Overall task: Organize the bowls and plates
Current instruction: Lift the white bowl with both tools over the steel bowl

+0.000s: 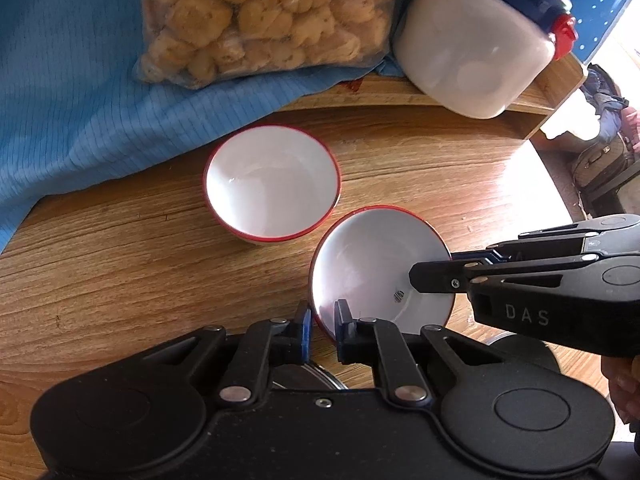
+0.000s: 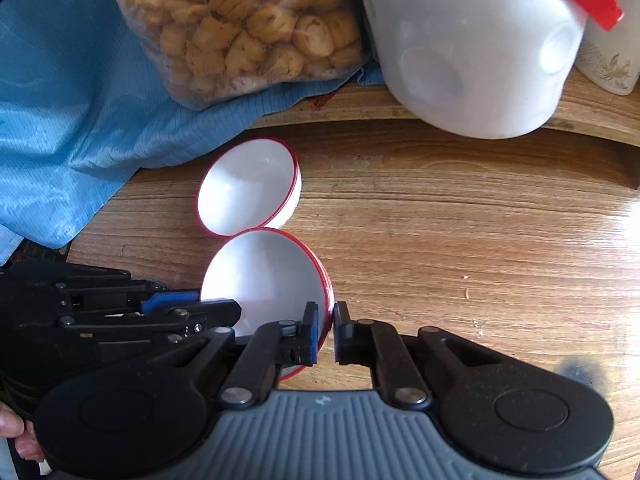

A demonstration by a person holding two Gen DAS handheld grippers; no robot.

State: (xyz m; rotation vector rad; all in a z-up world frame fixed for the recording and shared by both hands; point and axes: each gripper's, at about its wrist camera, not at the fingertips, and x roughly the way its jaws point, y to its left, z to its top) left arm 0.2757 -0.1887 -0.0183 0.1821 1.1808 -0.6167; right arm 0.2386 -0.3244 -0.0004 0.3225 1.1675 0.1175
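**Both tongs pinch one red-rimmed bowl beside its twin**

Largest first: the wood-grain bench (image 1: 120,280) carries everything. A crumpled blue cloth (image 1: 72,80) covers its 10 o'clock area, with a clear bag of golden fried puffs (image 1: 260,16) lying on it at 12 o'clock and a white plastic jug with a blue-and-red cap (image 1: 476,40) at 1 o'clock on a raised ledge.

The task's things sit mid-bench: a white bowl with a red rim resting upright (image 1: 272,184), and at its 5 o'clock a second white red-rimmed bowl, tilted (image 1: 376,264); whether their rims touch I cannot tell. The left tongs (image 1: 322,330) straddle the tilted bowl's near rim, closed to the wall's thickness. The right tongs (image 2: 326,334) grip the opposite rim likewise.

Risk, as I judge it: thin-rim pinches on glazed ceramic could slip if the two hands pull unevenly, dropping the bowl onto its neighbour and chipping both. Nesting needs it levelled first; the cloth edge at 9 o'clock crowds the resting bowl.
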